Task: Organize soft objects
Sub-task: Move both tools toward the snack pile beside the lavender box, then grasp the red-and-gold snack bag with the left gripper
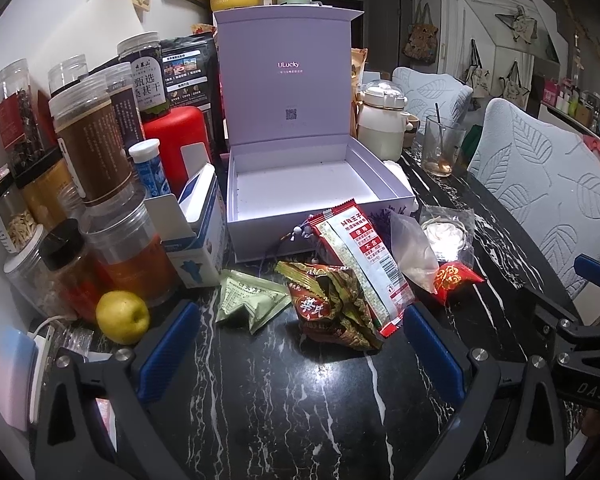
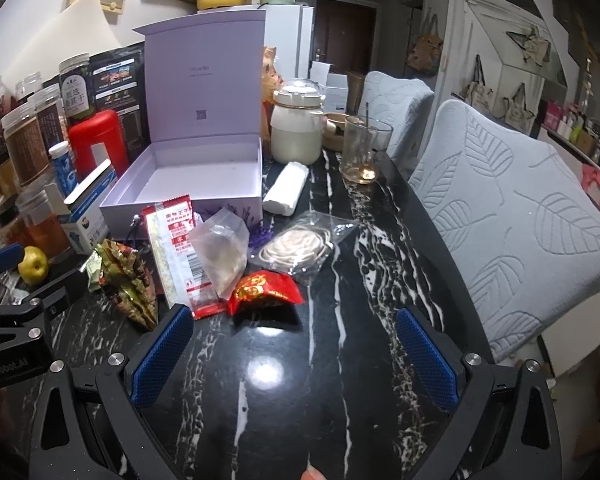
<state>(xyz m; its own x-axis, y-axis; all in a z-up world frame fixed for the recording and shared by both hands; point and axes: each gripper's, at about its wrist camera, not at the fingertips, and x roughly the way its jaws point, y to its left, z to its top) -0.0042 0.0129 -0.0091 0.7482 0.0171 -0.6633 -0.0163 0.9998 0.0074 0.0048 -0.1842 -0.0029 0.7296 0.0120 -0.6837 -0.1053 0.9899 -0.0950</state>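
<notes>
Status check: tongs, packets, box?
Left tongs open, empty; right tongs open, empty. Snack packets piled on the table before the open white box, box empty. Nothing in the way.

In front of the one open white box (image 1: 320,184) lie six soft packets: one brown-gold (image 1: 332,308), one green (image 1: 248,300), one tall red-and-white (image 1: 360,256), one clear (image 1: 412,256), one small red (image 1: 456,280), one holding coiled cord (image 2: 300,248). Left of the box sits one yellow apple (image 1: 122,316); right of it stand two chairs (image 2: 512,216).

— Any room ahead?
— Bare worktop (image 1: 280,392) right before the left claw (image 1: 300,344). Snack packets (image 1: 340,280) block the white box (image 1: 320,184); jars (image 1: 88,152) crowd the left side.
</notes>
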